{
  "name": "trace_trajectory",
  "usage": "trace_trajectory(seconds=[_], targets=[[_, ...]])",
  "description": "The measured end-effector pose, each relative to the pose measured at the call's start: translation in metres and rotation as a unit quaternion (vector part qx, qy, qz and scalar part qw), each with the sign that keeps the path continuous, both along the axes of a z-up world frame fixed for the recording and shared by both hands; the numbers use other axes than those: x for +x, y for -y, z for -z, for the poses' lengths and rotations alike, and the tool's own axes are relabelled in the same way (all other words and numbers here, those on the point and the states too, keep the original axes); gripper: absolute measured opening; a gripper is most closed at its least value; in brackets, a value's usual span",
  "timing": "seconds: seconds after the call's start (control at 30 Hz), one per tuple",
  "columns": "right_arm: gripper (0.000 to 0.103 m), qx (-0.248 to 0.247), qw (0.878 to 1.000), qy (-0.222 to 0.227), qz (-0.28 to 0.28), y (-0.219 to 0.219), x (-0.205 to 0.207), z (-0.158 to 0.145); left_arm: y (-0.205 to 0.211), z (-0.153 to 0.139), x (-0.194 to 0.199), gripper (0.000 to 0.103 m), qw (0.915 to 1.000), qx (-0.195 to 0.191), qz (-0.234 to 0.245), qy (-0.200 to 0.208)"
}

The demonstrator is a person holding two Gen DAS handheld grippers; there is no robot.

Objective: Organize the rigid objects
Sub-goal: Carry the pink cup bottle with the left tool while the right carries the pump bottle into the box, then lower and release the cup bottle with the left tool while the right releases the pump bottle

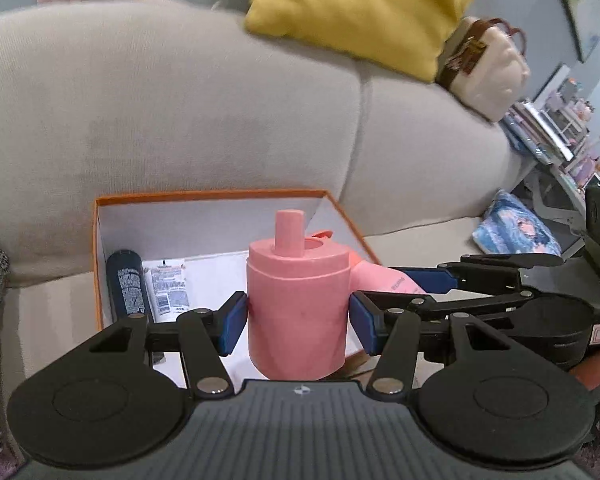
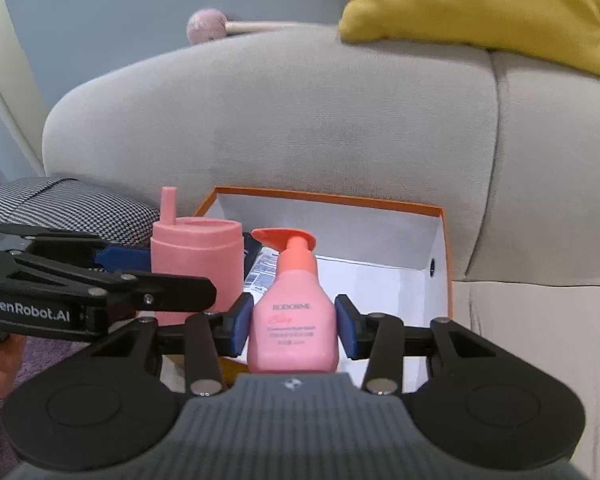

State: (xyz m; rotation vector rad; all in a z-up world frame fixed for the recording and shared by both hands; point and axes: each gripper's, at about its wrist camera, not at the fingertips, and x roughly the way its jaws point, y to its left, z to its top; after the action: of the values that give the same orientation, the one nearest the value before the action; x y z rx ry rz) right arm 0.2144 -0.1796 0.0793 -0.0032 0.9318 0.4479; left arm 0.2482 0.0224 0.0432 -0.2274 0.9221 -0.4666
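Note:
My left gripper (image 1: 298, 322) is shut on a pink cylindrical cup with a straw spout (image 1: 298, 308), held upright over the near edge of an orange-rimmed white box (image 1: 208, 195) on the sofa seat. My right gripper (image 2: 294, 330) is shut on a pink pump bottle (image 2: 292, 320), held upright over the same box (image 2: 328, 198). The cup also shows in the right wrist view (image 2: 196, 268), left of the bottle, with the left gripper's fingers (image 2: 120, 260) on it. In the box lie a dark blue tube (image 1: 126, 286) and a white tube (image 1: 168, 286).
A grey sofa back (image 1: 220, 100) rises behind the box. A yellow cushion (image 1: 360, 4) and a cream handbag (image 1: 484, 68) sit on top of it. A checked fabric item (image 2: 68, 204) lies left of the box. A blue patterned pouch (image 1: 516, 232) lies right.

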Motion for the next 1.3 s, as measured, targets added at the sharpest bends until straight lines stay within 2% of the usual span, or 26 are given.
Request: trace_trajectory(seconds=[0.47, 0.6, 0.87, 0.93, 1.0, 1.13, 1.3], targets=[[0.045, -0.045, 0.994, -0.095, -0.024, -0.012, 0.080, 0.077, 0.005, 0.064, 0.089, 0.063, 0.9930, 0.033, 0.010, -0.113], [0.045, -0.049, 0.992, -0.115, -0.027, -0.021, 0.097, 0.093, 0.005, 0.083, 0.115, 0.063, 0.9873, 0.031, -0.002, -0.156], [0.045, -0.056, 0.988, -0.141, 0.024, -0.028, 0.122, 0.125, 0.006, 0.113, 0.145, 0.064, 0.9741, 0.062, -0.016, -0.217], [0.045, -0.056, 0.987, -0.149, 0.031, -0.030, 0.124, 0.132, 0.004, 0.119, 0.148, 0.064, 0.9702, 0.059, -0.018, -0.234], [0.045, -0.052, 0.985, -0.158, 0.037, -0.033, 0.126, 0.139, 0.005, 0.124, 0.151, 0.064, 0.9675, 0.059, -0.022, -0.245], [0.045, -0.049, 0.983, -0.170, 0.045, -0.037, 0.128, 0.147, 0.006, 0.129, 0.154, 0.064, 0.9676, 0.057, -0.023, -0.245], [0.047, -0.046, 0.985, -0.165, 0.030, -0.040, 0.128, 0.145, 0.004, 0.132, 0.150, 0.064, 0.9681, 0.059, -0.029, -0.242]])
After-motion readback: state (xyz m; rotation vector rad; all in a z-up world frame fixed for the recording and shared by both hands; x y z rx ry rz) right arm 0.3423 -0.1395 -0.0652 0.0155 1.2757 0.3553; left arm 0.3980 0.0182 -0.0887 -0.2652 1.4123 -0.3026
